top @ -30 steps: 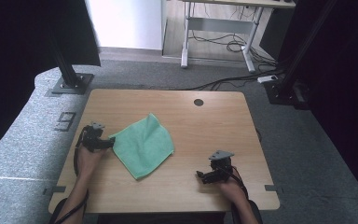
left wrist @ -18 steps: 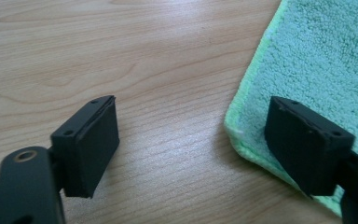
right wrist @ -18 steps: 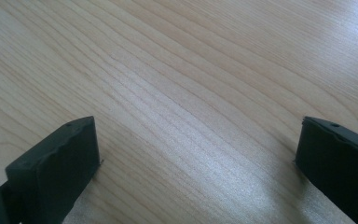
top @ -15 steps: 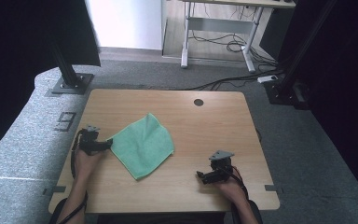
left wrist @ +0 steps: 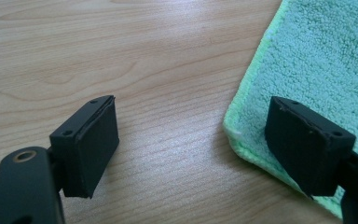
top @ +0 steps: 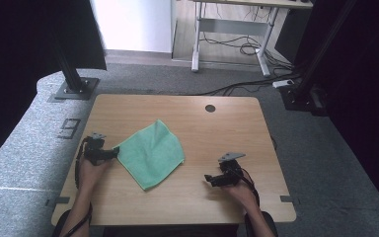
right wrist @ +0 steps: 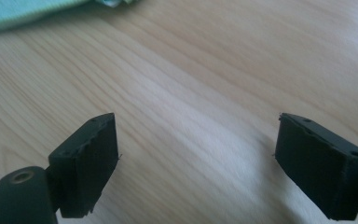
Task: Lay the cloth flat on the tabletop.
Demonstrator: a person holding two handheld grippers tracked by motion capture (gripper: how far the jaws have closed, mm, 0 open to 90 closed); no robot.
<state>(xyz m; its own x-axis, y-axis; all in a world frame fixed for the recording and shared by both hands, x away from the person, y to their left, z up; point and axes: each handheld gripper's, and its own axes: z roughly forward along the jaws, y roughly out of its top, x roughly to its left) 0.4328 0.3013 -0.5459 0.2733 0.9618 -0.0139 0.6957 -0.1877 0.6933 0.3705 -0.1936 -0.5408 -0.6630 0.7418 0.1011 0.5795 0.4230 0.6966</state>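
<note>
A green cloth [top: 153, 153] lies flat on the wooden table [top: 217, 128], left of centre, set like a diamond. My left gripper [top: 112, 154] is at its left corner, open. In the left gripper view [left wrist: 191, 135] one jaw hangs over the edge of the cloth [left wrist: 317, 56] and the other over bare wood. My right gripper [top: 209, 178] rests near the front right, pointing left, apart from the cloth. Its jaws have just been closing but stand open [right wrist: 196, 158] with only wood between them. An edge of the cloth [right wrist: 18, 11] shows far ahead.
A round cable hole [top: 210, 108] sits near the table's far edge. Black frame posts stand on base plates at the far left [top: 74, 84] and far right [top: 301, 94]. Cables [top: 237, 49] run on the floor under a desk behind.
The left gripper has shifted slightly toward the person beside the cloth's left corner. The cloth and the right hand stay where they were.
</note>
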